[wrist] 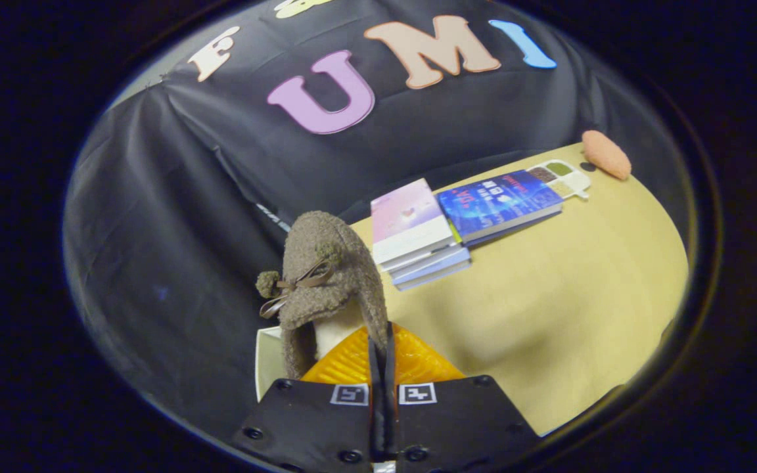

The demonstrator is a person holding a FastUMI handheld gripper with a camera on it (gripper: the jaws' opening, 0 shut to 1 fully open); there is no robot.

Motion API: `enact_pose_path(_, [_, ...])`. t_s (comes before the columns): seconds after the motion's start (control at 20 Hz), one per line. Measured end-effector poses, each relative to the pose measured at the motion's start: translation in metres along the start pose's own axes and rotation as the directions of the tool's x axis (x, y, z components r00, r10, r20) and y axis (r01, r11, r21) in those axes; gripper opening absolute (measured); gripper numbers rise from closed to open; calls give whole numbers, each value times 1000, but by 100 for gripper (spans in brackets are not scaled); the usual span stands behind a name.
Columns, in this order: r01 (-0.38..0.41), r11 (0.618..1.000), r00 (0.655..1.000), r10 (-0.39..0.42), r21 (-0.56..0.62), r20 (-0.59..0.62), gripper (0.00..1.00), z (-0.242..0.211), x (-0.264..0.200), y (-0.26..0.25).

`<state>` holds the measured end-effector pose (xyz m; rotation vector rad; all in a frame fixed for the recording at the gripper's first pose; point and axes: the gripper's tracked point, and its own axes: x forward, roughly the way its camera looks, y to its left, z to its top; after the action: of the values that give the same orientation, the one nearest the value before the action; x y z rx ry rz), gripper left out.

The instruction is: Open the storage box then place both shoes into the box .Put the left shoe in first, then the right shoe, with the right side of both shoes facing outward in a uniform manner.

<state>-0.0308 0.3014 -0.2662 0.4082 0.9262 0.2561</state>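
Yellow tabletop [549,315] is filling the right of frame, w/ books [418,233] stacked upper centre. Gripper [382,358] fingers [352,361] are pinching the fuzzy brown shoe [326,276] at its heel edge, lower centre, hanging it toe-up, prob. so it lowers into the white box [267,361] just below-left.

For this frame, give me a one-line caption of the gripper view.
Gripper shut on fuzzy brown bow-trimmed shoe, lifted above tan table with stacked books.

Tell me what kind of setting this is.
Likely a staged recording booth, not a home: black cloth wall, tan table with prop books, and the gripper shut on a fuzzy brown shoe.
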Motion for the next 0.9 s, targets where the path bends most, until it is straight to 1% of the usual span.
enact_pose_path(0.2, [-41, 999, 998, 40, -25, -55, 3, -32, 8, 33])
enact_pose_path(0.4, [-41, 998, 995, 35, -56, -96, 3, -60, 11, 45])
enact_pose_path(0.55, [-18, 998, 992, 11, -63, -122, 3, -80, 12, 39])
enact_pose_path(0.7, [21, 998, 989, -29, -54, -145, 3, -95, 17, 31])
enact_pose_path(0.8, [42, 998, 987, -48, -41, -154, 4, -100, 19, 25])
enact_pose_path(0.9, [43, 999, 988, -47, -28, -149, 4, -99, 20, 27])
